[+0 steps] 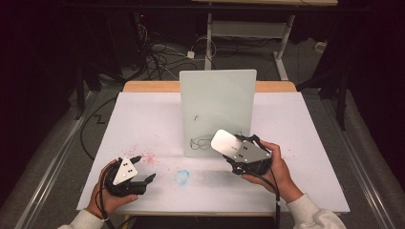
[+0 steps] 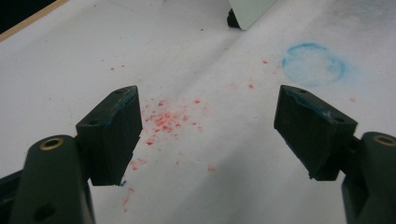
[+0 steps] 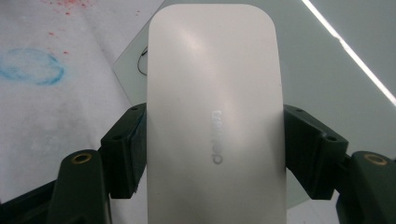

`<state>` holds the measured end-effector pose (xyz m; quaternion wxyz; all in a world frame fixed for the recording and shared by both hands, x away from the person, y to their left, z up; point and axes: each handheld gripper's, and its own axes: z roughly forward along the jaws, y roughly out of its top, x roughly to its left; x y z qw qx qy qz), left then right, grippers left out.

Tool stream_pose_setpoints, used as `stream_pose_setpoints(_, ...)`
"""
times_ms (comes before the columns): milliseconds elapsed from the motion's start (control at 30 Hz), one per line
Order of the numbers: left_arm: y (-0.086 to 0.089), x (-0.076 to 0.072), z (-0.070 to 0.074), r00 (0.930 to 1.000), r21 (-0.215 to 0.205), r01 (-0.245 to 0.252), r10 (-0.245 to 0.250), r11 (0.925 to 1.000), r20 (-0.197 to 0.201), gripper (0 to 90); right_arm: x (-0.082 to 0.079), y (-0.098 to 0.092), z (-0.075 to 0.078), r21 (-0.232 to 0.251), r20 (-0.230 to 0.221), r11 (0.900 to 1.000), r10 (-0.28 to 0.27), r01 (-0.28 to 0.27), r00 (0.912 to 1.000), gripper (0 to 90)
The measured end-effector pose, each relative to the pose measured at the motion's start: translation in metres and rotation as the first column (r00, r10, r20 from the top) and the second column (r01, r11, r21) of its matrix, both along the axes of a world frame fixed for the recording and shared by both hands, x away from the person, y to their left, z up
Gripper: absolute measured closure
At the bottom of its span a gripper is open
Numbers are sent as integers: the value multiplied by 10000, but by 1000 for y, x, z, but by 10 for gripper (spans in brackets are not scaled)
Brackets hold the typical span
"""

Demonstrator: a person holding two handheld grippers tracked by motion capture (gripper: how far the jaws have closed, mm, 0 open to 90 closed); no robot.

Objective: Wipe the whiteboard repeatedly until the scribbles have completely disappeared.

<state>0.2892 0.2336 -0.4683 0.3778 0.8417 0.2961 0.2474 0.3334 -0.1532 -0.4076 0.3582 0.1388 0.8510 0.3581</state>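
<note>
A pale upright board (image 1: 217, 112) stands mid-table with black scribbles (image 1: 200, 141) near its lower edge. My right gripper (image 1: 234, 152) is shut on a white oblong eraser (image 1: 225, 141), holding it close in front of the board's lower right part. In the right gripper view, both pads press the sides of the eraser (image 3: 215, 116) and the board (image 3: 336, 70) lies just beyond it. My left gripper (image 1: 145, 168) rests low at the front left, open, with nothing between its fingers (image 2: 112, 135).
Red specks (image 2: 166, 119) are scattered on the white table sheet (image 1: 143, 119) just ahead of the left gripper. A smudged blue ring (image 1: 182, 177) marks the sheet between the two hands. Cables and desk legs (image 1: 208, 43) lie on the floor behind the table.
</note>
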Motion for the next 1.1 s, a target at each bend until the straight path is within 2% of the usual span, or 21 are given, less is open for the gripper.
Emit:
stream_pose_setpoints(200, -4, 2, 1, 9998, 180, 124, -127, 9998, 158, 233, 2, 15, 1, -250, 502, 9991, -327, 340, 9982, 310)
stream_pose_setpoints(233, -4, 1, 0, 9999, 160, 115, -116, 9998, 64, 233, 3, 18, 2, -296, 575, 9987, -386, 404, 9976, 310)
stream_pose_setpoints(300, -5, 1, 1, 9997, 170, 179, -181, 9997, 152, 231, 5, 28, 4, -489, 950, 9967, -598, 647, 9937, 309)
stream_pose_setpoints(367, -4, 0, 1, 9997, 33, 219, -220, 9998, 71, 229, 8, 39, 6, -646, 1311, 9932, -876, 967, 9875, 309)
stream_pose_setpoints(433, -4, 0, 2, 9995, 15, 234, -234, 9997, 199, 229, 12, 51, 7, -766, 1639, 9899, -1058, 1196, 9808, 309)
stream_pose_setpoints(600, -3, 0, 1, 9994, 101, 288, -290, 9995, 171, 229, 23, 80, -1, -1151, 2603, 9768, -1457, 1805, 9545, 309)
stream_pose_setpoints(700, -3, -1, 0, 9996, 72, 293, -294, 9995, 60, 229, 29, 92, -8, -1455, 2839, 9709, -1430, 1900, 9481, 310)
stream_pose_setpoints(767, -2, -1, 1, 9993, 118, 339, -340, 9994, 146, 230, 31, 99, -13, -1593, 2943, 9669, -1465, 1996, 9444, 310)
stream_pose_setpoints(833, -1, -1, 0, 9994, 130, 318, -320, 9994, 105, 230, 30, 105, -17, -1754, 3271, 9613, -1468, 2126, 9335, 310)
stream_pose_setpoints(900, -1, -1, 0, 9995, 123, 321, -322, 9994, 76, 231, 29, 109, -19, -1870, 3175, 9619, -1332, 1997, 9389, 311)
stream_pose_setpoints(933, -1, -1, 0, 9994, 123, 335, -336, 9994, 78, 231, 28, 110, -20, -1909, 3207, 9617, -1282, 1966, 9385, 311)
stream_pose_setpoints(1033, -2, -2, 0, 9992, 170, 396, -397, 9991, 92, 231, 25, 113, -28, -2302, 3101, 9584, -921, 1687, 9462, 311)
stream_pose_setpoints(1067, -2, -2, 0, 9992, 186, 397, -398, 9990, 87, 231, 24, 113, -30, -2424, 3169, 9547, -900, 1724, 9442, 311)
stream_pose_setpoints(1100, -2, -2, 0, 9991, 182, 404, -406, 9990, 78, 230, 25, 112, -29, -2439, 3140, 9551, -863, 1682, 9455, 311)
